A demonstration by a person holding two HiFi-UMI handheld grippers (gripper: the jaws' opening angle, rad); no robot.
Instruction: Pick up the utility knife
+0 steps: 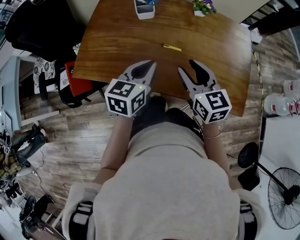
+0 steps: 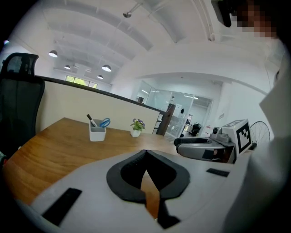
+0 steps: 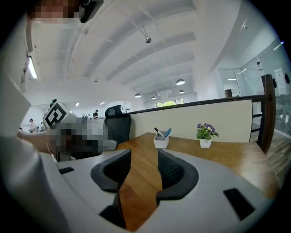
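Yellow against the brown wood, the utility knife (image 1: pixel 172 47) lies flat near the middle of the table (image 1: pixel 112 42), well ahead of both tools and slightly nearer the right one. A white pen cup (image 1: pixel 144 9) and a small potted plant (image 1: pixel 202 6) stand at the far edge, well apart from it.

The left gripper (image 1: pixel 151 62) hovers over the near edge of the table with its tips pressed together and nothing between them; its own view shows only a wedge of wood below the closed tips. The right gripper (image 1: pixel 186 66) hangs beside it with jaws spread, and bare tabletop shows through the gap in its view.

I judge this the very start: the reach has not begun and the knife is untouched. The open right gripper looks the better placed. The next move calls for carrying it forward, lowering the jaws to straddle the thin handle across its width, then closing. The knife is too small here to tell whether the blade is out, so a grip at mid-body seems safest.
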